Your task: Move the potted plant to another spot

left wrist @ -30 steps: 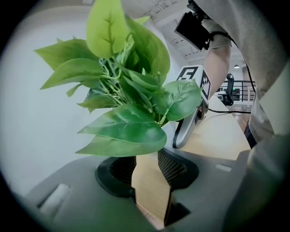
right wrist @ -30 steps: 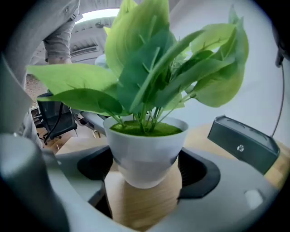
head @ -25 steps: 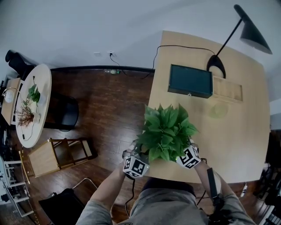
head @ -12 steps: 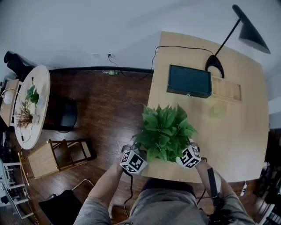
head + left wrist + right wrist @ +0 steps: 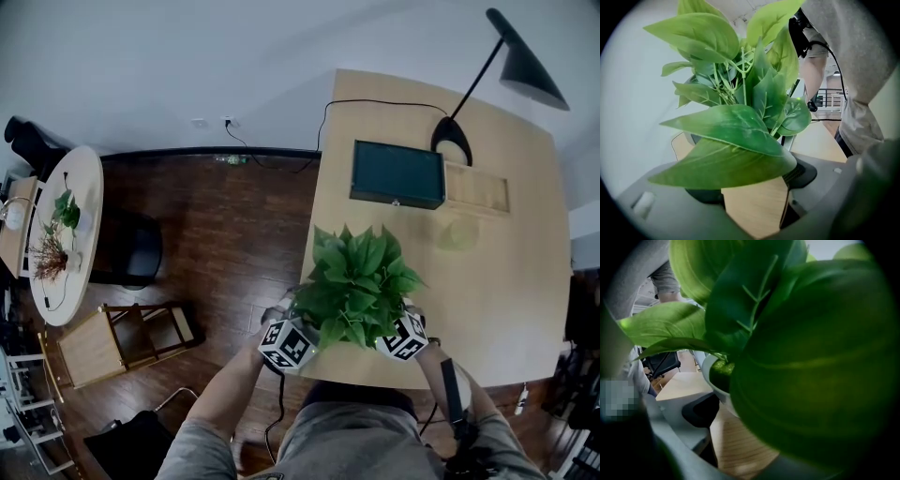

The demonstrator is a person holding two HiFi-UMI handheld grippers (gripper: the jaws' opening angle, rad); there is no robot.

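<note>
The potted plant (image 5: 356, 286), broad green leaves in a white pot (image 5: 710, 375), stands on the wooden table (image 5: 506, 272) near its front left corner. My left gripper (image 5: 298, 333) is at the plant's left side and my right gripper (image 5: 398, 328) at its right side, jaws tucked under the leaves. In the left gripper view the left gripper (image 5: 752, 187) has just been opening and stands wide, with bare table between its pads and leaves above. The right gripper (image 5: 740, 432) has just been closing a little. Its one visible pad (image 5: 701, 411) sits beside the pot. A leaf hides the other.
A dark green box (image 5: 398, 173), a shallow wooden tray (image 5: 478, 189) and a black lamp (image 5: 455, 141) with its cable stand at the table's far side. The table's left edge (image 5: 314, 244) drops to dark floor. A wooden chair (image 5: 122, 333) and a round side table (image 5: 66, 225) stand left.
The left gripper's marker cube has shifted slightly beside the plant. The plant stays at the same table corner. The right gripper has held still.
</note>
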